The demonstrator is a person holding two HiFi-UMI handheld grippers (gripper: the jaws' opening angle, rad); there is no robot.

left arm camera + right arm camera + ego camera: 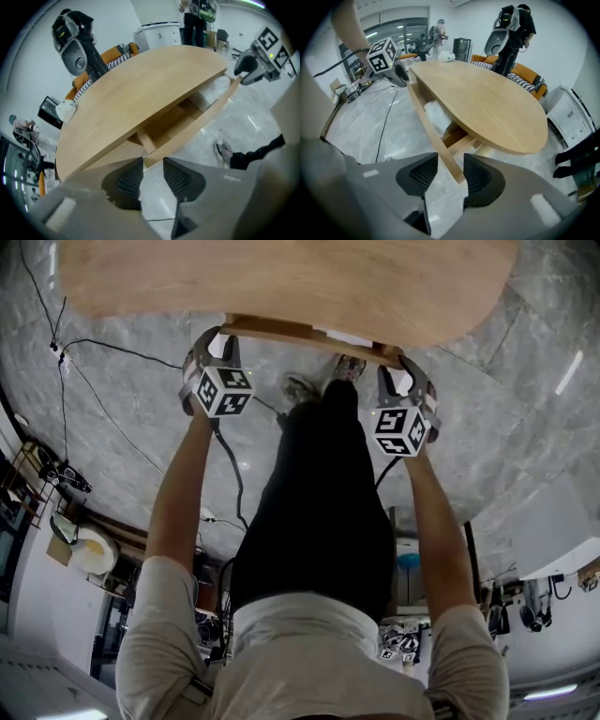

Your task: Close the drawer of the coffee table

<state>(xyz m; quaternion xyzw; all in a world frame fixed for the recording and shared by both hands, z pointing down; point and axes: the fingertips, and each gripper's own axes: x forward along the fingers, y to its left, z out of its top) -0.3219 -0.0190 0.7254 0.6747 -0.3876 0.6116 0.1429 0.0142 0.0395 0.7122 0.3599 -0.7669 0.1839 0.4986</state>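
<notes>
The oval wooden coffee table (281, 277) fills the top of the head view. Its drawer front (309, 334) stands a little out from under the top, and something white (438, 115) lies inside. My left gripper (216, 341) is at the front's left end and my right gripper (405, 373) at its right end. In the left gripper view the jaws (152, 171) are open, with the front's corner (151, 159) at the tips. In the right gripper view the jaws (451, 173) are open, and the front's end (457, 168) lies between them with a gap.
The person's dark legs (323, 493) and shoes (298, 387) stand right before the drawer on the grey marble floor. Black cables (112, 348) run across the floor at the left. Beyond the table are an orange sofa (525, 75), a standing person (511, 28) and a white cabinet (574, 117).
</notes>
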